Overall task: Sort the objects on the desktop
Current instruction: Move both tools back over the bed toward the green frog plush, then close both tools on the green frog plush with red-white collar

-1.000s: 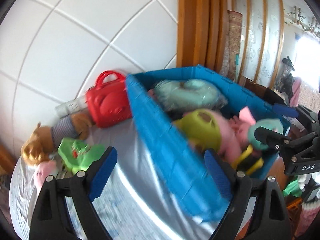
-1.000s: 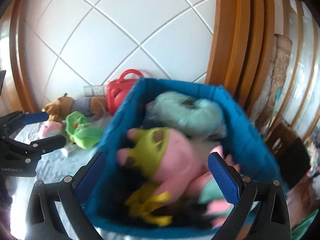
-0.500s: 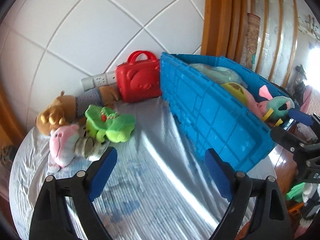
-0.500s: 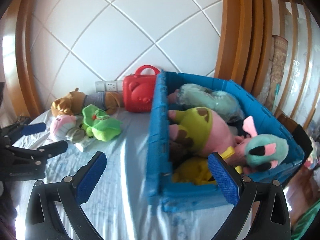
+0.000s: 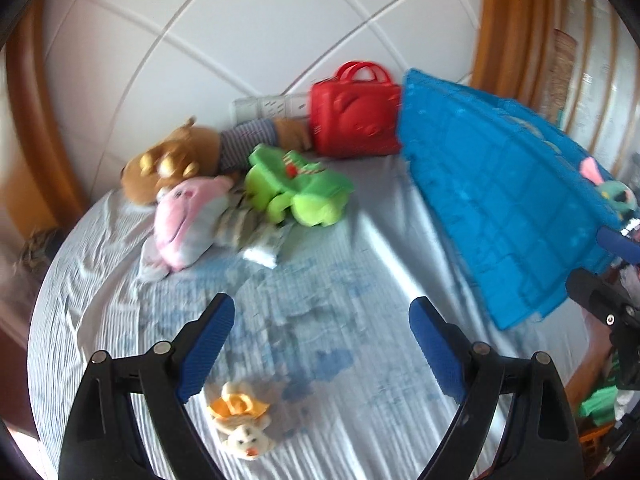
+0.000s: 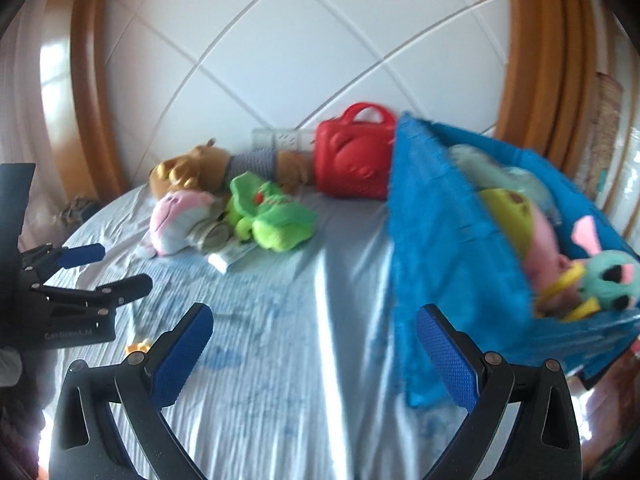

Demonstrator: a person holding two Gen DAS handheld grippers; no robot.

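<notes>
Left jaws: spread wide, holding nothing, hovering over the pale blue striped cloth on the counter.
Right jaws: equally wide and empty, aimed between the loose toys and the bin.
Blue plastic crate: on my right, already stuffed with plush, so it looks like the sorting target.
Nearest piece: small cream-and-orange plush, lying just below my left jaws.
Far cluster: pink-and-white plush, green plush frog, brown plush dog, touching one another.
Obstacles: red plastic toy case against the crate; nothing blocks the small plush.
</notes>
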